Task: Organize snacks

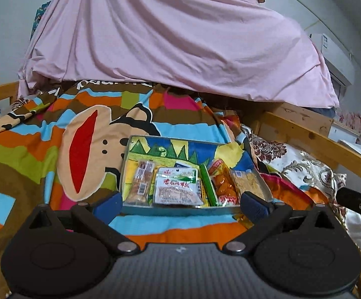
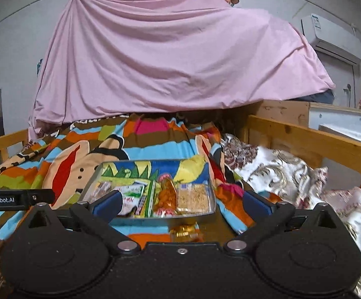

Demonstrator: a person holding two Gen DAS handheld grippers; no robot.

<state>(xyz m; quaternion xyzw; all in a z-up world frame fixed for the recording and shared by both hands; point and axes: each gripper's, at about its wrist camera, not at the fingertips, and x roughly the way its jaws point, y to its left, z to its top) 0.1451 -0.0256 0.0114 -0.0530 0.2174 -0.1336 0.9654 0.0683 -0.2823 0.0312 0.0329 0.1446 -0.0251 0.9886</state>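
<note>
A shallow metal tray (image 1: 180, 210) with a cartoon-printed bottom lies on a colourful blanket. In it lie a brown snack bar (image 1: 140, 183), a white-green packet (image 1: 176, 185), a green stick (image 1: 208, 185), an orange packet (image 1: 224, 183) and a tan cracker packet (image 1: 249, 182). My left gripper (image 1: 180, 203) is open and empty just before the tray's near rim. My right gripper (image 2: 180, 205) is open and empty, also before the tray (image 2: 160, 220). A small golden-wrapped snack (image 2: 185, 233) lies on the blanket between its fingers, untouched.
The blanket (image 1: 43, 149) covers a bed with wooden rails (image 2: 305, 139). A floral quilt (image 2: 280, 172) lies to the right. A pink sheet (image 2: 168, 62) hangs behind. The other gripper shows at the left edge of the right wrist view (image 2: 13, 199).
</note>
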